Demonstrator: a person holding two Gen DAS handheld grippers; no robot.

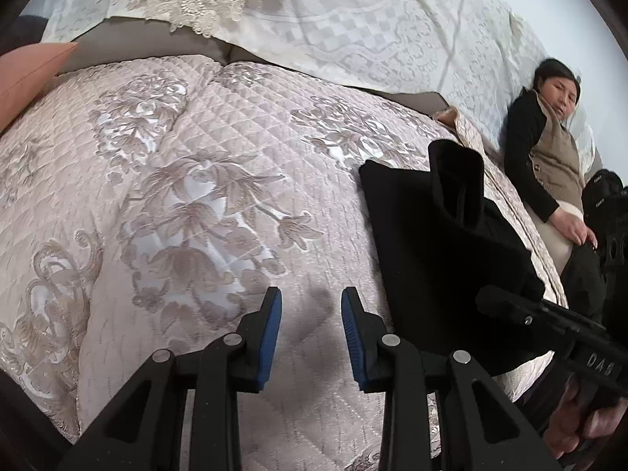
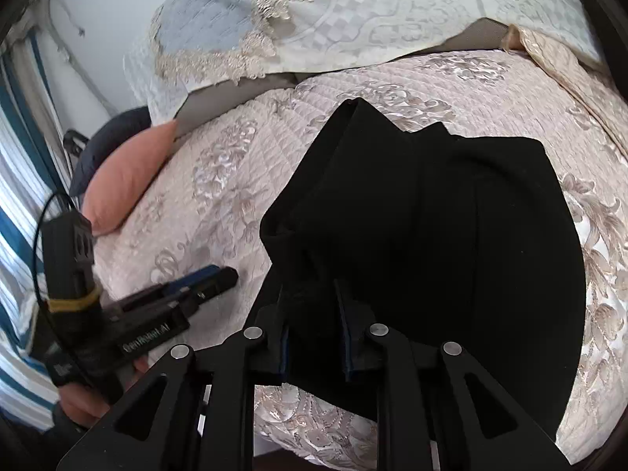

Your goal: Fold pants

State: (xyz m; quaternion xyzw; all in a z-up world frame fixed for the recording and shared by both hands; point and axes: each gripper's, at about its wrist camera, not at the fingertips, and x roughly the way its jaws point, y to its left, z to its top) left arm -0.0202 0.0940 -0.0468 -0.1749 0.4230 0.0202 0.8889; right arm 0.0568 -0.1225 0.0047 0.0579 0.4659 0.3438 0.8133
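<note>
Left wrist view
- Left gripper (image 1: 311,302): released, its blue-padded fingers (image 1: 271,333) spread apart over bare quilt, nothing between them; a soft shadow lies on the fabric in the gap.
- Black pants (image 1: 443,243): to the right of the left gripper, lying on the bed, with one fold of cloth raised into an upright ridge at the far end.
- Right gripper (image 1: 486,298): enters from the lower right, its dark tip at the near edge of the pants; whether it is clenched cannot be told from here.
- Quilted bedspread (image 1: 188,204): pale pink with a floral pattern, covering the bed.
- Lace-edged white cover (image 1: 353,31): draped over the pillows at the head of the bed.
- Pink cushion (image 1: 27,74): at the left edge.
- Woman (image 1: 549,157): at the right, in a black top and beige vest.

Right wrist view
- Right gripper (image 2: 312,294): fingers partly spread, with an edge of the pants lying between them; a firm pinch cannot be made out against the black cloth.
- Black pants (image 2: 431,235): directly ahead, heaped and partly doubled over on the bedspread (image 2: 219,180).
- Left gripper (image 2: 219,274): at the left, just beside the pants, hovering low over the quilt.
- Pink cushion (image 2: 129,176): beyond the left gripper.
</note>
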